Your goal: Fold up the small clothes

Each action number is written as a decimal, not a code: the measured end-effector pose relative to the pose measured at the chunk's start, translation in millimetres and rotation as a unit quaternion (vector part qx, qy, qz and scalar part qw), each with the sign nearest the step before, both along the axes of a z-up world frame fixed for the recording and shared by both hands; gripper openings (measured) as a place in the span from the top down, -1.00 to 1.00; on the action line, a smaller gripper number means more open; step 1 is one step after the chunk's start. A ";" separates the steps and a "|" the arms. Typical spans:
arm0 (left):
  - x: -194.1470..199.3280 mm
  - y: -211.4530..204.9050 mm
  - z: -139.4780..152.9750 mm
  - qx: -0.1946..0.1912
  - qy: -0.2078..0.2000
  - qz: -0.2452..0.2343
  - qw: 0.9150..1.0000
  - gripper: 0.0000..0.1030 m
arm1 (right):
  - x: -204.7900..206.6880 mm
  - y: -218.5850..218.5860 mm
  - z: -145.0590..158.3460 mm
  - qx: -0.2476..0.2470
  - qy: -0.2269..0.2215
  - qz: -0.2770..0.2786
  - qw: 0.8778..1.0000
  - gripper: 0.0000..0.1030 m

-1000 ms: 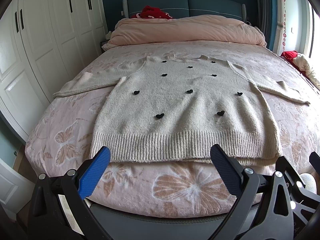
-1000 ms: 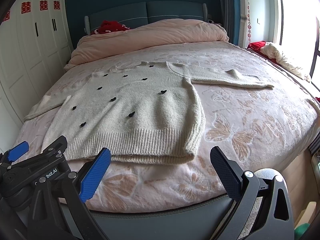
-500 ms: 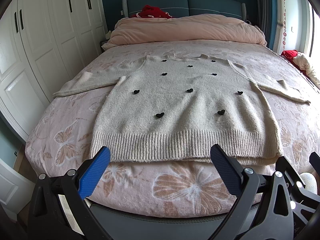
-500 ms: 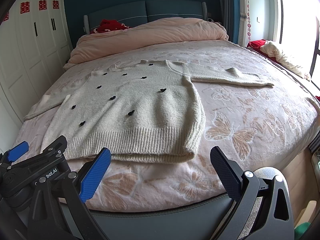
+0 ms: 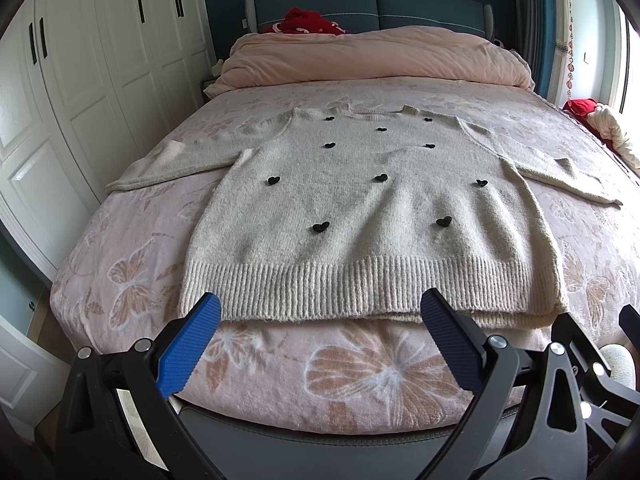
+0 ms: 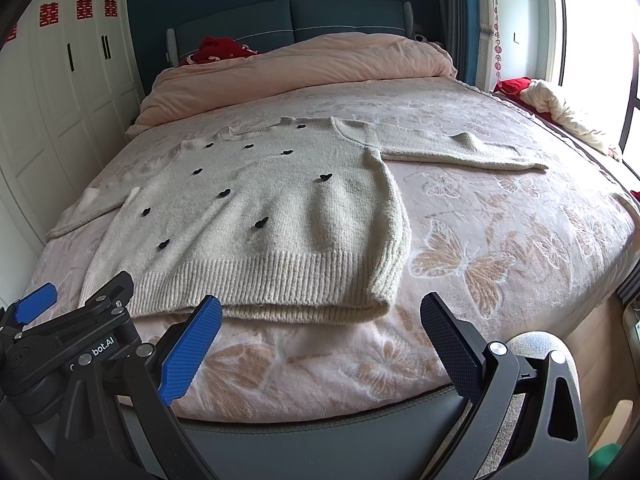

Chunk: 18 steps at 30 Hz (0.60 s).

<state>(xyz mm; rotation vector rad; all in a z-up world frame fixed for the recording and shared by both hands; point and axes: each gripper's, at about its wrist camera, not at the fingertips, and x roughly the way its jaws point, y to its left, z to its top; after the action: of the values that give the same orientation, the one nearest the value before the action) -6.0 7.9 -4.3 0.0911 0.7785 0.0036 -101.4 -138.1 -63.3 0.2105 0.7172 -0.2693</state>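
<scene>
Claws both spread wide, holding nothing: left claw and right claw each show ridged blue pads on black angular frames, hovering at the foot of the bed, clear of the fabric. Just beyond them lies the sweater, flat and face up, sleeves stretched out to both sides. Fuzzy cream knit, ribbed hem nearest the claws, small black hearts dotted across the front. Beneath it, a plush pink blanket with butterfly pattern. Rolled pink quilt by the padded teal headboard; white panelled wardrobe along the left.
</scene>
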 end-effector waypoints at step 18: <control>4.1 -6.4 -15.3 0.017 0.021 -0.005 1.000 -0.90 | 17.8 -20.3 -18.5 0.032 0.028 0.026 0.999 -0.90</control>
<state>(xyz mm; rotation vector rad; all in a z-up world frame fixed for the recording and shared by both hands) -1.9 1.5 -19.6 0.1286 0.8199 0.0047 -83.6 -158.4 -81.9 0.2458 0.7860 -0.2039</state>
